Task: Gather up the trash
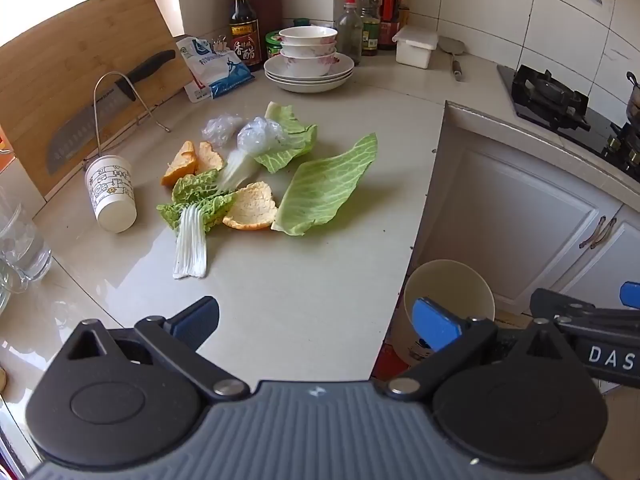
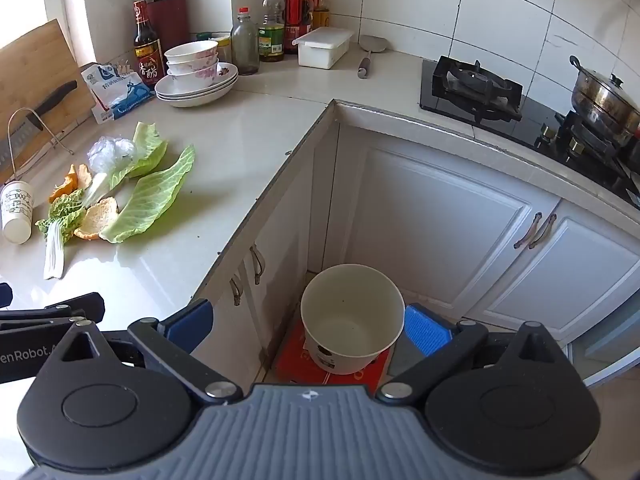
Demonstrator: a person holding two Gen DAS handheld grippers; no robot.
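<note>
Both grippers hold nothing: the left gripper [image 1: 316, 324] gapes wide over the near counter [image 1: 304, 280], the right gripper [image 2: 308, 328] wide above the white bin [image 2: 352, 320] on the floor. Cabbage leaves [image 1: 324, 188], orange peels [image 1: 252, 212] and a tipped paper cup [image 1: 112, 196] lie mid-counter.

At the back of the pale glossy desk [image 1: 304, 280] a stack of white floral bowls [image 1: 308, 46] sits on white plates [image 1: 309, 74]. Just left of them stands a dark vinegar bottle with a red cap [image 1: 243, 24], with a blue-and-white clipped plastic bag [image 1: 214, 70] leaning in front of it. A bamboo cutting board [image 1: 68, 80] leans against the wall, with a black-handled cleaver [image 1: 104, 110] resting against it in a wire stand [image 1: 120, 104]. Further right are oil bottles [image 2: 276, 24], a white lidded plastic box [image 2: 323, 47] and a metal spatula [image 2: 370, 54]. A black gas hob [image 2: 472, 88] carries a lidded steel pot [image 2: 604, 100]. White cabinet doors [image 2: 432, 216] lie below.
</note>
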